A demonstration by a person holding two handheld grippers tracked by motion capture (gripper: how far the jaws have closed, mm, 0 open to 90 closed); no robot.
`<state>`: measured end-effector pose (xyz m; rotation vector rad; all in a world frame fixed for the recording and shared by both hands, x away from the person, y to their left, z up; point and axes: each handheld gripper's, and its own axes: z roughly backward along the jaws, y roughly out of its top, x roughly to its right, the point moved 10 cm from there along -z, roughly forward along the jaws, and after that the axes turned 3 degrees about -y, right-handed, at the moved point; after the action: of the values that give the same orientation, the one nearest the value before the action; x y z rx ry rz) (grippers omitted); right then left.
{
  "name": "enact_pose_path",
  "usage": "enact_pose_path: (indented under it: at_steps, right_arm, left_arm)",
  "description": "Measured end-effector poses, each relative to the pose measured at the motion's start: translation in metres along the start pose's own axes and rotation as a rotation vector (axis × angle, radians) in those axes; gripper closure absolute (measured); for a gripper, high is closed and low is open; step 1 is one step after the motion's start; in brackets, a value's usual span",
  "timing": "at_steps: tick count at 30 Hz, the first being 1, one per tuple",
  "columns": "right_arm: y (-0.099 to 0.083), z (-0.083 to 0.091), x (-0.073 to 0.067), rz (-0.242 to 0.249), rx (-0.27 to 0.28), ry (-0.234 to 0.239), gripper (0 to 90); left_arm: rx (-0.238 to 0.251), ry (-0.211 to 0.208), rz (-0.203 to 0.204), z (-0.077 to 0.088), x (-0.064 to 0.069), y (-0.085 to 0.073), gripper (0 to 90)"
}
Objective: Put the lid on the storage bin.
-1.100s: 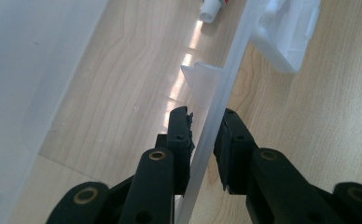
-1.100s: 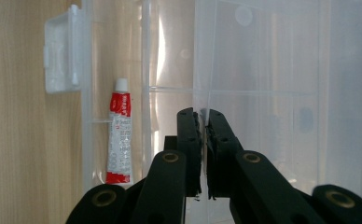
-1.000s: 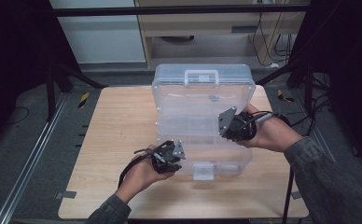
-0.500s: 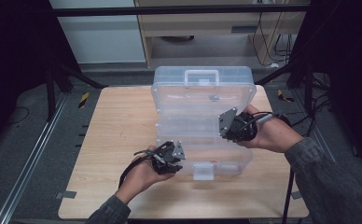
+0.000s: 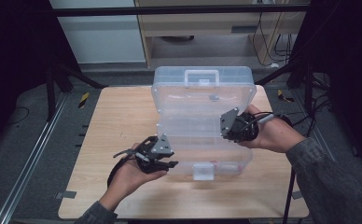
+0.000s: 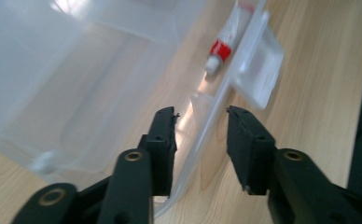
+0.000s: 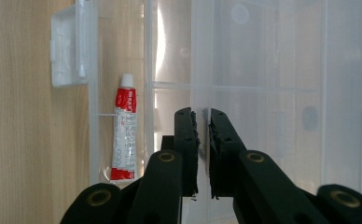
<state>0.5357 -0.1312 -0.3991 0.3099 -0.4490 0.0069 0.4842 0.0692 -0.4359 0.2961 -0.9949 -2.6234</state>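
A clear plastic organiser box [image 5: 202, 93] stands open on the wooden table [image 5: 118, 121], its lid raised at the back. In a front compartment lies a small red and white tube [image 7: 124, 135] [image 6: 226, 39]. My left gripper [image 5: 170, 164] [image 6: 200, 116] is at the box's front left. Its jaws have just been opening, and the front rim [image 6: 207, 126] passes between them without the pads pressing on it. My right gripper [image 5: 225, 134] [image 7: 201, 116] is at the box's right side, shut on a thin clear wall of the box.
The box's white front latch [image 5: 203, 171] [image 6: 258, 70] [image 7: 67, 46] sticks out toward the table's near edge. Bare tabletop lies left of the box. A cabinet [image 5: 207, 28] stands beyond the table, and dark frame posts [image 5: 53, 84] flank it.
My left gripper has risen a little and drawn slightly back from the box's front left corner, with its jaws wider apart. The right gripper and the box have kept still.
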Motion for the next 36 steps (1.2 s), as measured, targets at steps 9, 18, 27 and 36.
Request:
enact_pose_path:
  at_steps: [9, 18, 27, 36]
  right_arm:
    - [0.0, 0.0, -0.001, -0.001, 0.008, -0.008, 82.6]
    - [0.0, -0.001, -0.003, 0.002, 0.005, -0.011, 81.8]
    - [-0.001, -0.001, -0.006, 0.0, 0.01, -0.01, 82.9]
    - [-0.002, -0.001, -0.009, 0.001, 0.011, -0.002, 83.0]
  left_arm:
    - [0.168, 0.044, 0.145, 0.055, -0.044, 0.023, 89.3]
    - [0.214, 0.085, 0.236, 0.063, -0.093, 0.042, 89.6]
    - [0.227, 0.096, 0.282, 0.057, -0.114, 0.056, 89.8]
    - [0.258, 0.11, 0.346, 0.059, -0.13, 0.054, 89.9]
